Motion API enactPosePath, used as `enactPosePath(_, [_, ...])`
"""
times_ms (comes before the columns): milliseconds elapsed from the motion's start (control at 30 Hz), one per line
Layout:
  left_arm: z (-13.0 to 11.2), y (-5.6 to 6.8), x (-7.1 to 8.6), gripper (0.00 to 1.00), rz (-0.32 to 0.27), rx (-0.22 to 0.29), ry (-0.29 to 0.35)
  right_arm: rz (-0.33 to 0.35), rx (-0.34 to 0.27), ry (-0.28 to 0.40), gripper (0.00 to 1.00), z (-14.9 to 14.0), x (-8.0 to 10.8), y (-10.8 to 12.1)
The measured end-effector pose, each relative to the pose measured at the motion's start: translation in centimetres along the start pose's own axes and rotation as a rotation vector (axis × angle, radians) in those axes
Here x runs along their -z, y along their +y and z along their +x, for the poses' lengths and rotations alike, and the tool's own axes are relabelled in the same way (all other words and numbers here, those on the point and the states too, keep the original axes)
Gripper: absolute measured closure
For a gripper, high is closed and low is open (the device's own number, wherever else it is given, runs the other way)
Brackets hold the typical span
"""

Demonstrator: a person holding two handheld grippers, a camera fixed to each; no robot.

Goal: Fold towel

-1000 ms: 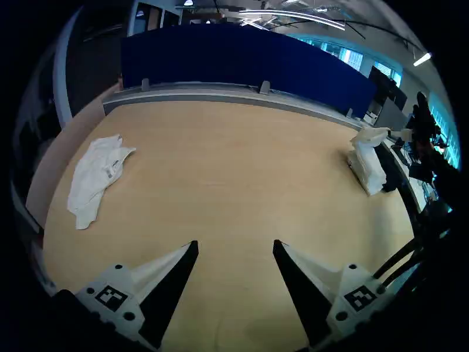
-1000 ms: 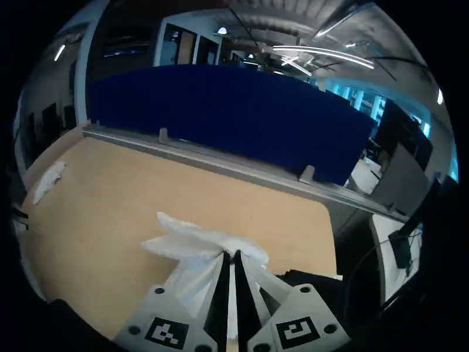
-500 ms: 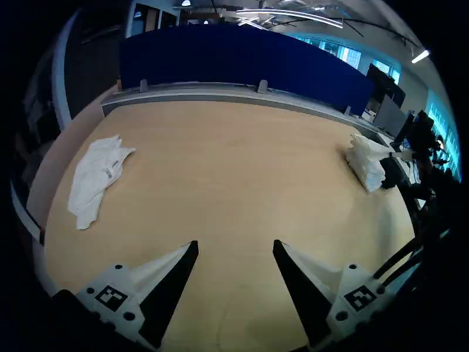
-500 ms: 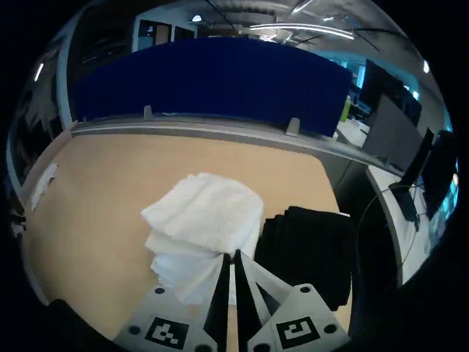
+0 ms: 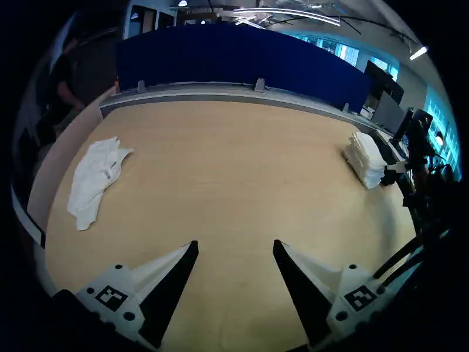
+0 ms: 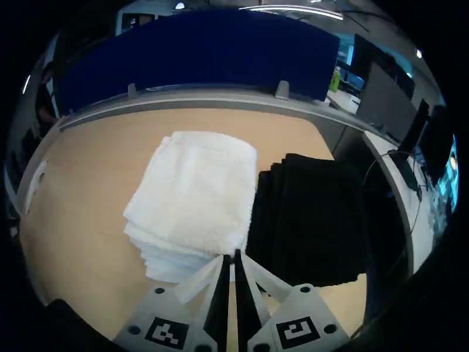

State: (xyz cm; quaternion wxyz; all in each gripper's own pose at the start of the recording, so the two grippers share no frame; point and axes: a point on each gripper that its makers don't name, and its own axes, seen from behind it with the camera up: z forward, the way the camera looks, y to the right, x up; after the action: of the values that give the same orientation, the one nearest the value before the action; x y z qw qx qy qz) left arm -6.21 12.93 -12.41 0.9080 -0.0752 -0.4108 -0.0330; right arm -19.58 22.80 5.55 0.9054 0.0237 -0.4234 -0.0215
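While the left claw (image 5: 234, 252) hovered wide open over the surface (image 5: 234, 164), the right claw (image 6: 233, 258) sat pinched narrow at the folded white towel stack (image 6: 193, 193), beside black towels (image 6: 311, 217); a crumpled towel (image 5: 94, 179) lay well apart.

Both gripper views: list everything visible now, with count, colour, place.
table: 1, light wood, under everything
partition: 1, dark blue, along the table's far edge
folded towel stack: 1, white, table's right end
folded black stack: 1, black, close beside the white stack
loose towel: 1, white, crumpled, table's left end
person: 1, dark clothes, beyond the table's left end
left gripper: 1, white and black, jaws open, over bare table
right gripper: 1, white and black, jaws shut, at the white stack's near edge
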Motion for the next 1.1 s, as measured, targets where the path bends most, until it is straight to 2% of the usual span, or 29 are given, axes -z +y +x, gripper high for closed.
enactPosePath(167, [0.1, 0.3, -0.1, 0.05, -0.003, -0.005, -0.001, -0.022, -0.016, -0.011, 0.95, -0.3, -0.8, 0.3])
enactPosePath(367, [0.1, 0.2, -0.1, 0.05, -0.004, -0.011, -0.002, -0.029, -0.011, -0.006, 0.94, -0.2, -0.8, 0.2])
enactPosePath(767, [0.3, 0.1, -0.1, 0.05, -0.013, -0.014, -0.001, -0.068, -0.011, 0.039, 0.84, -0.2, 1.2, 1.1])
enactPosePath(833, [0.3, 0.2, -0.2, 0.05, -0.016, -0.016, -0.002, -0.070, -0.014, 0.047, 0.78, -0.1, 1.5, 1.2])
enactPosePath(967, [0.4, 0.3, -0.2, 0.05, -0.020, -0.019, -0.002, -0.069, -0.021, 0.072, 0.36, 0.4, 1.7, 1.1])
enactPosePath(1100, [0.4, 0.3, -0.1, 0.05, -0.022, -0.020, -0.001, -0.064, -0.021, 0.085, 0.18, 0.9, 1.7, 0.8])
